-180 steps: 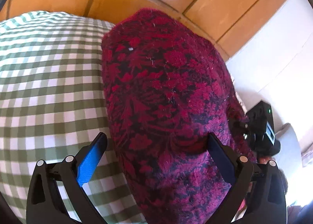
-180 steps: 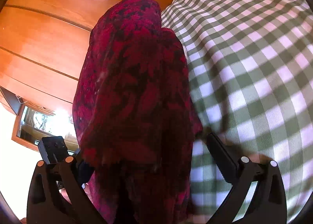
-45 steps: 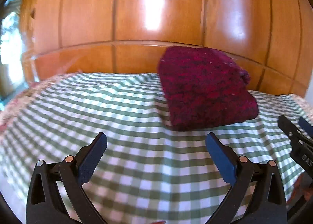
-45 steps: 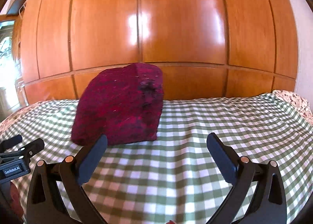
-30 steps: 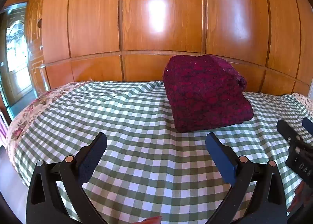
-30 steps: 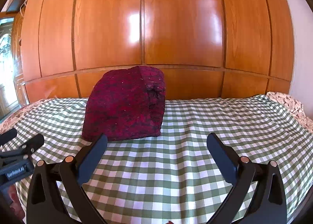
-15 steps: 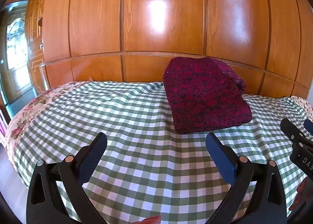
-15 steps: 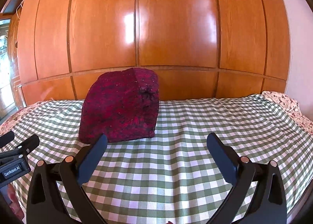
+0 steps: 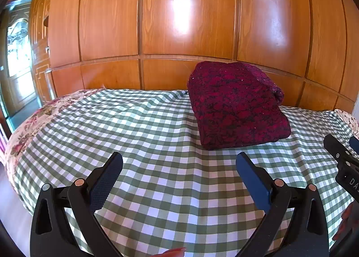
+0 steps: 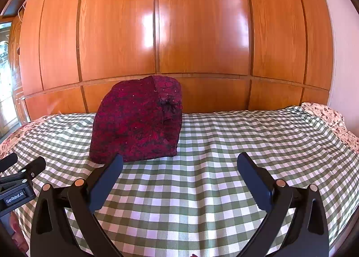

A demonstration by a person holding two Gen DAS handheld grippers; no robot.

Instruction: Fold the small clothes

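Observation:
A folded dark red patterned knit garment (image 9: 235, 106) lies as a compact bundle on the green-and-white checked bed cover, near the wooden wall. In the right wrist view the same garment (image 10: 139, 122) sits left of centre. My left gripper (image 9: 179, 167) is open, pulled back from the bundle, with nothing between its fingers. My right gripper (image 10: 179, 167) is open too and holds nothing, its left finger overlapping the bundle's near edge in the image. Each gripper shows at the edge of the other's view: the right one (image 9: 343, 162) and the left one (image 10: 20, 174).
The checked cover (image 9: 145, 144) spreads over a bed whose floral sheet (image 9: 24, 129) shows at the left edge and at the far right corner (image 10: 325, 113). Glossy wooden wardrobe panels (image 10: 179, 32) stand right behind the bed. A doorway (image 9: 15, 59) opens at the far left.
Six seconds ago both grippers were close against the red garment; they have since drawn back and stand open, well clear of it. Over the last second the views shifted only slightly.

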